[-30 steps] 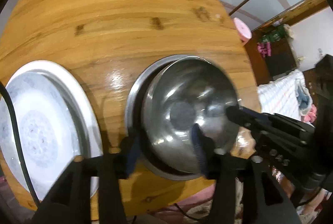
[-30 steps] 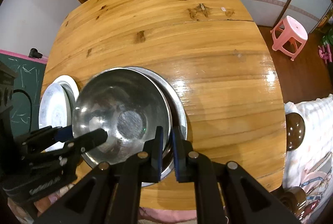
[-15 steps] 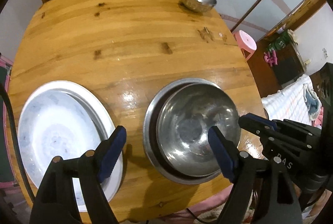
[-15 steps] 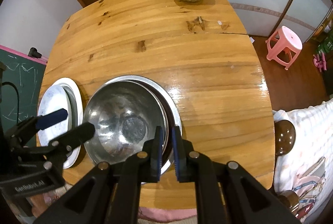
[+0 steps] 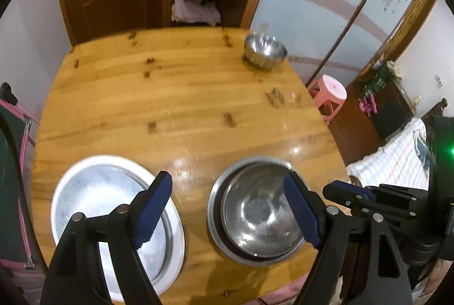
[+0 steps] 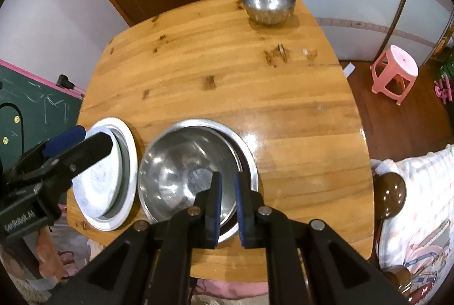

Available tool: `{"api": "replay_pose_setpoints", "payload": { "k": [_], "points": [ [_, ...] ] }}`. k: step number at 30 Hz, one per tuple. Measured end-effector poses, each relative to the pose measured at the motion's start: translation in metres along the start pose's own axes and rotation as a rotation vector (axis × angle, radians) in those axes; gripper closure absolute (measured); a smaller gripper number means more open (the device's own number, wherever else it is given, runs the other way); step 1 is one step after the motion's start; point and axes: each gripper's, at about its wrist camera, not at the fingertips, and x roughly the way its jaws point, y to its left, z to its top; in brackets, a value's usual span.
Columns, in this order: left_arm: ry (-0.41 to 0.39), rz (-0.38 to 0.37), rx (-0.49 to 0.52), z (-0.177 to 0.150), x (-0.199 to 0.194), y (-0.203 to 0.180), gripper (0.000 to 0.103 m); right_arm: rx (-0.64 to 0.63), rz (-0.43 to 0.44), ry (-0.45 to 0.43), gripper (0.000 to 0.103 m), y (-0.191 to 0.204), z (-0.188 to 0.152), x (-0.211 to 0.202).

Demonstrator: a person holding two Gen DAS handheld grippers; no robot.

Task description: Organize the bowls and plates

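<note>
Up above the wooden table (image 5: 198, 106), left gripper (image 5: 227, 208) with jaws wide, just opened more, nothing between them. Right gripper (image 6: 227, 203) with jaws nearly closed, a thin gap, holding nothing. Below them, big steel bowl (image 6: 187, 174) sat inside a steel plate (image 6: 249, 157) near the front edge. Just beside it, white plates (image 5: 113, 208) in a stack. Far off at the back corner, small steel bowl (image 6: 268, 5). Seen only from the right: green chalkboard (image 6: 34, 106). Seen from both: pink stool (image 5: 330, 92).

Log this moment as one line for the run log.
left tool open, empty | right tool shut, empty | big steel bowl nested in steel plate | small bowl far corner
</note>
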Motion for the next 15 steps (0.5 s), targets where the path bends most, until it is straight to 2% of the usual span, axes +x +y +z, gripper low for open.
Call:
{"api": "replay_pose_setpoints", "payload": {
  "k": [8, 12, 13, 15],
  "points": [
    [-0.078, -0.009, 0.01, 0.048, -0.026, -0.004, 0.023, -0.028, 0.021, -0.088, 0.094, -0.003, 0.029, -0.037],
    [-0.128, -0.019, 0.019, 0.08, -0.043, -0.01, 0.023, -0.04, 0.0, -0.148, 0.093, -0.009, 0.048, -0.057],
    [-0.139, -0.024, 0.023, 0.086, -0.045, -0.011, 0.023, -0.043, -0.005, -0.16, 0.092, -0.011, 0.053, -0.061],
    [-0.164, -0.012, 0.044, 0.102, -0.05, -0.017, 0.023, -0.045, -0.005, -0.178, 0.083, -0.017, 0.064, -0.07]
  ]
}}
